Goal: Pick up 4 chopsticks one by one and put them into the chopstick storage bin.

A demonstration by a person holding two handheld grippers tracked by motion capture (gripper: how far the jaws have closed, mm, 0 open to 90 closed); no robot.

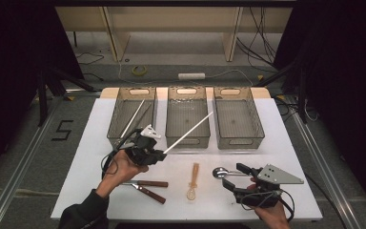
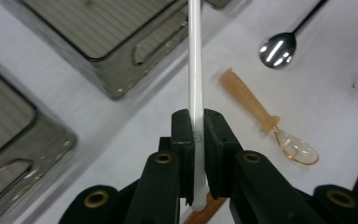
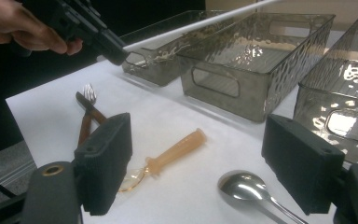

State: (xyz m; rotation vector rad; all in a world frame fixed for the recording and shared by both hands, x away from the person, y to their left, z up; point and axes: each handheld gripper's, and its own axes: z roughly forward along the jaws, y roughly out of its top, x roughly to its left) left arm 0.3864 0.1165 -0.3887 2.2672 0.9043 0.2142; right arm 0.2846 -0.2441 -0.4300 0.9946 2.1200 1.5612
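Where floor (image 1: 38, 125) shows, "5" (image 1: 63, 130) marked

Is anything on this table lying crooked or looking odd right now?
Nothing looks damaged or spilled. The left gripper holds a white chopstick slanting in the air over the middle bin. Another chopstick leans in the left bin. The amber spoon lies flat.

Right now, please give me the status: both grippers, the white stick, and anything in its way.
Left gripper shut on white stick, lifted above the table. Right gripper open, over metal spoon. Stick tip over middle bin; nothing blocking.
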